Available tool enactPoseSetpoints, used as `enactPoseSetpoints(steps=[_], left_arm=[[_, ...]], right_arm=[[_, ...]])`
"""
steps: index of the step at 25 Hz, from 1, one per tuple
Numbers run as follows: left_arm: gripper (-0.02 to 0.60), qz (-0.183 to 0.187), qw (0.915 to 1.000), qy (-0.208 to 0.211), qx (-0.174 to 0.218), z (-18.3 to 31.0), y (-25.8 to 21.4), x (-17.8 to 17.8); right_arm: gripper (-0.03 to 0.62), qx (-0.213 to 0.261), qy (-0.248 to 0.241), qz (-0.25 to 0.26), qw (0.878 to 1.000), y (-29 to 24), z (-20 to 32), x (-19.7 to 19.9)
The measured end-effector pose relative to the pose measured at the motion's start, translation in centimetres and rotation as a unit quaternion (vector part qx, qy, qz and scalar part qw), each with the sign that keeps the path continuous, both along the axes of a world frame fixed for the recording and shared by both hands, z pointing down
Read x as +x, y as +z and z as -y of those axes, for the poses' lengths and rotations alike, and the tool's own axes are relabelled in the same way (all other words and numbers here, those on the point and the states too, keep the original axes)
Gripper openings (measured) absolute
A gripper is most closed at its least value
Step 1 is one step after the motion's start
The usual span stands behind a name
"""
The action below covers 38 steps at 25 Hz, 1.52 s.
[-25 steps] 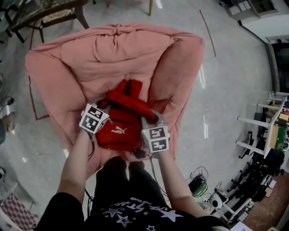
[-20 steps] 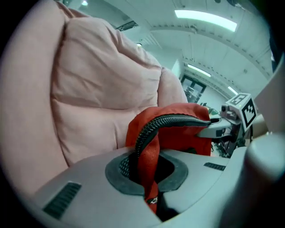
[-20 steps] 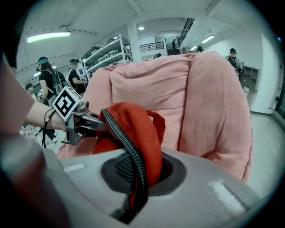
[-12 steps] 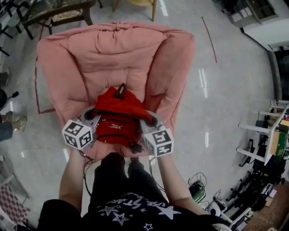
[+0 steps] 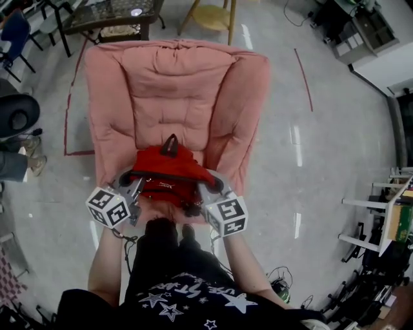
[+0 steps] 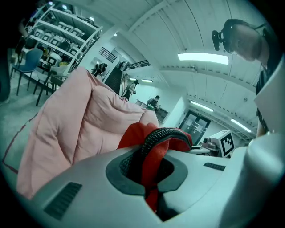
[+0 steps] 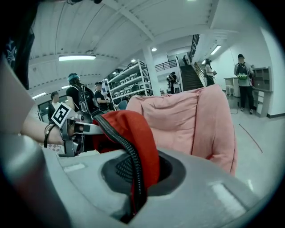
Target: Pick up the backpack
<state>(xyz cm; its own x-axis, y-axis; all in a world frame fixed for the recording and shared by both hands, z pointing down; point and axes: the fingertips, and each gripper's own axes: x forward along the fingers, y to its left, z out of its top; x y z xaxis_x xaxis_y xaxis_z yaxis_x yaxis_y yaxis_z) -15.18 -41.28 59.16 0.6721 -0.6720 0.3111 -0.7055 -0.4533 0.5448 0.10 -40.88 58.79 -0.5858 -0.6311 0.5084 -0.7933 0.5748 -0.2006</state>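
Left gripper (image 5: 131, 184): fingers pressed together, pinching a fold of the red backpack (image 5: 169, 177). Its black piping (image 6: 161, 132) runs up out of the jaws, and red cloth fills the gap between the pads in the left gripper view. Right gripper (image 5: 210, 187): same, fingers closed tight on red fabric and black piping at the backpack's other side.

The backpack spans between the 2 sets of fingertips, body just ahead of them. Its black top handle (image 5: 170, 144) sticks up on the side far from the fingers.

Past both fingertips, behind the backpack, sits the pink armchair (image 5: 174, 84). The backpack is over the front of its seat; can't tell if the bottom touches the cushion.

The person's forearms (image 5: 106, 258) are on the near side of the fingers. Each gripper view shows the other gripper across the backpack.

A wooden stool (image 5: 216, 16) stands on the grey floor (image 5: 322, 161) beyond the armchair, well apart from the fingers.
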Motion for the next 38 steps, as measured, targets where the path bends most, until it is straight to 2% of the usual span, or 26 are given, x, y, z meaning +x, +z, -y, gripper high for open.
enactPoseSetpoints(steps=[4, 10, 18, 25, 32, 38], left_arm=[[0.009, -0.02, 0.9993, -0.031, 0.008, -4.0, -2.0, 0.0], [0.009, -0.024, 0.9984, -0.043, 0.026, -10.6, -5.8, 1.4], [0.009, -0.07, 0.9905, -0.094, 0.072, -17.3, -13.3, 2.3], [0.009, -0.059, 0.9905, -0.096, 0.08, -22.4, -15.2, 3.0], [0.009, -0.044, 0.9929, -0.079, 0.077, -30.1, -16.0, 3.2], [0.009, -0.047, 0.9929, -0.063, 0.089, -35.0, -17.0, 1.1]], right_arm=[[0.017, 0.017, -0.029, 0.015, 0.999, -1.8, -3.1, 0.0], [0.017, 0.029, -0.056, 0.038, 0.997, -5.2, -8.5, 1.0], [0.017, 0.083, -0.095, 0.065, 0.99, -12.6, -14.8, 1.8], [0.017, 0.09, -0.109, 0.093, 0.986, -14.8, -19.0, 2.3], [0.017, 0.089, -0.124, 0.077, 0.985, -15.6, -24.7, 1.7], [0.017, 0.092, -0.102, 0.071, 0.988, -16.7, -30.1, -0.2]])
